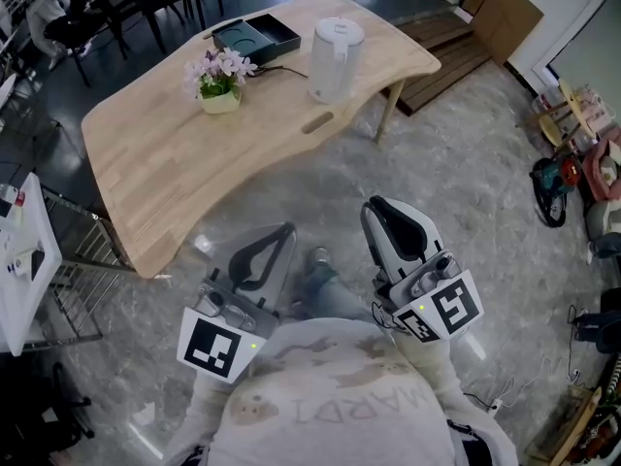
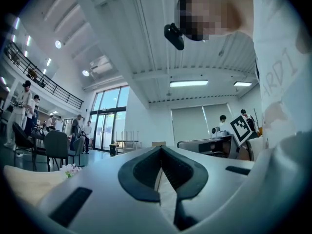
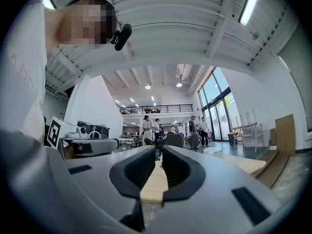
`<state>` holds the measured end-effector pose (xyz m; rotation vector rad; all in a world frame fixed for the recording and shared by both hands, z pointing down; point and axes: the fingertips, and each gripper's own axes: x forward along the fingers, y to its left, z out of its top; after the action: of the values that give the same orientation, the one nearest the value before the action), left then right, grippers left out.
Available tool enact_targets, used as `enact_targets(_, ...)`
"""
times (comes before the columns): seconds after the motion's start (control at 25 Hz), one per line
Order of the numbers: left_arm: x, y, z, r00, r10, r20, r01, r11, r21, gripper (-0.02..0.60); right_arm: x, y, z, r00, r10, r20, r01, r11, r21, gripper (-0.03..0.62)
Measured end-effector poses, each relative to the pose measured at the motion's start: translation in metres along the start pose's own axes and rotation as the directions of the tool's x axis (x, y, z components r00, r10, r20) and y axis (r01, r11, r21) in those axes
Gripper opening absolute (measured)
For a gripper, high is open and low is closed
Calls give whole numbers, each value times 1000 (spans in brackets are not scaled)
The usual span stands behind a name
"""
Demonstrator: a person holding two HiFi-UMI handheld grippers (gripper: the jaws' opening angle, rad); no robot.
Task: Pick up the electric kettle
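Note:
The white electric kettle (image 1: pixel 335 58) stands upright near the far right edge of the light wooden table (image 1: pixel 194 153). Both grippers are held low and close to the person's body, well short of the table and of the kettle. The left gripper (image 1: pixel 281 231) is shut with nothing between its jaws; in its own view its tips (image 2: pixel 160 149) meet. The right gripper (image 1: pixel 374 207) is also shut and empty, pointing level toward the table (image 3: pixel 243 164). Neither gripper view shows the kettle.
A pot of pink flowers (image 1: pixel 220 78) and a black tray (image 1: pixel 257 39) sit on the table left of the kettle. A white wire rack (image 1: pixel 24 260) stands at the left, wooden boards (image 1: pixel 451 51) lie beyond the table, and bags (image 1: pixel 553 187) lie at the right.

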<state>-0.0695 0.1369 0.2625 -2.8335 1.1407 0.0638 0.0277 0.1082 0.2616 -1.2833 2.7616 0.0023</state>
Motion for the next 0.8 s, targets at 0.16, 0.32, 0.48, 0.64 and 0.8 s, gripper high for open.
enact_targets(0.16, 17, 13, -3, 1000, 2, 5, -2, 1000, 3, 12, 18, -19, -4, 1000, 2, -6, -2, 1000, -1, 28)
enact_targets(0.32, 36, 34, -6, 1000, 21, -3, -21, 1000, 3, 12, 42, -42, -10, 1000, 12, -22, -12, 1000, 3, 29)
enact_targets(0.48, 60, 56, -6, 999, 41, 2, -41, 999, -9, 12, 69, -67, -15, 999, 35, -38, -35, 999, 12, 51)
enact_targets(0.64, 84, 71, -8, 999, 45, -4, -45, 999, -11, 12, 94, -91, -27, 995, 62, -72, -61, 998, 28, 95)
enact_targets(0.8, 106, 80, -12, 999, 44, -20, -44, 999, -17, 12, 117, -117, -49, 990, 77, -120, -73, 997, 37, 106)
